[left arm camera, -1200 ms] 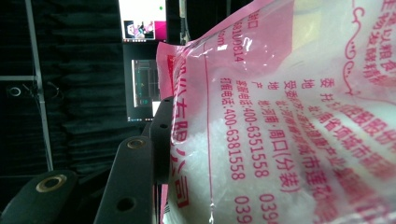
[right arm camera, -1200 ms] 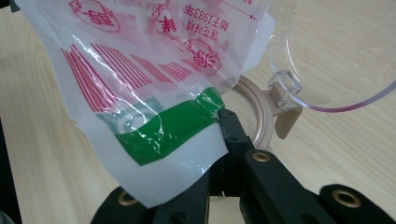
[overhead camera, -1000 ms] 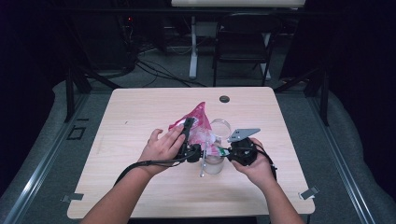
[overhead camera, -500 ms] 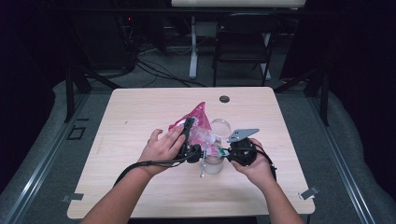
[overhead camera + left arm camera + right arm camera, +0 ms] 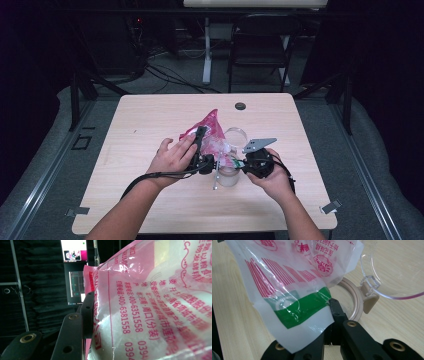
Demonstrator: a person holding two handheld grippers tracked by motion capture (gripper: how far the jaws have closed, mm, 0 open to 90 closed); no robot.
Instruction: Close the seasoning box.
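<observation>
figure: a pink-printed bag of white granules (image 5: 210, 134) held tilted over a clear jar (image 5: 228, 175) near the middle of the counter (image 5: 150, 120).

risk: the likeliest fault from here is a spill. the bag's lower corner hangs just above the jar's tan-ringed mouth (image 5: 355, 302), and if that corner drifts off the ring the granules would fall onto the counter beside the jar. the thin film in the right tongs is another weak point: a slack pinch could let the corner flop shut or slip out. the hinged clear lid (image 5: 397, 267) stands open just behind the mouth, and a nudge from the bag could swing it into the way. the jar is light and unheld, so a push from either tongs might tip it.

pose: the left tongs (image 5: 201, 145) lie on the far-left side of the jar, jaws part-way apart and clamped across the full belly of the bag, one black jaw flat against the film in the left gripper view (image 5: 87, 315). the left hand (image 5: 172, 157) reaches in from the jar's left. the right tongs (image 5: 239, 164) sit just right of the jar, jaws together on the bag's green-striped corner (image 5: 299, 307). the right hand (image 5: 270, 175) rests low, near the jar's base.
</observation>
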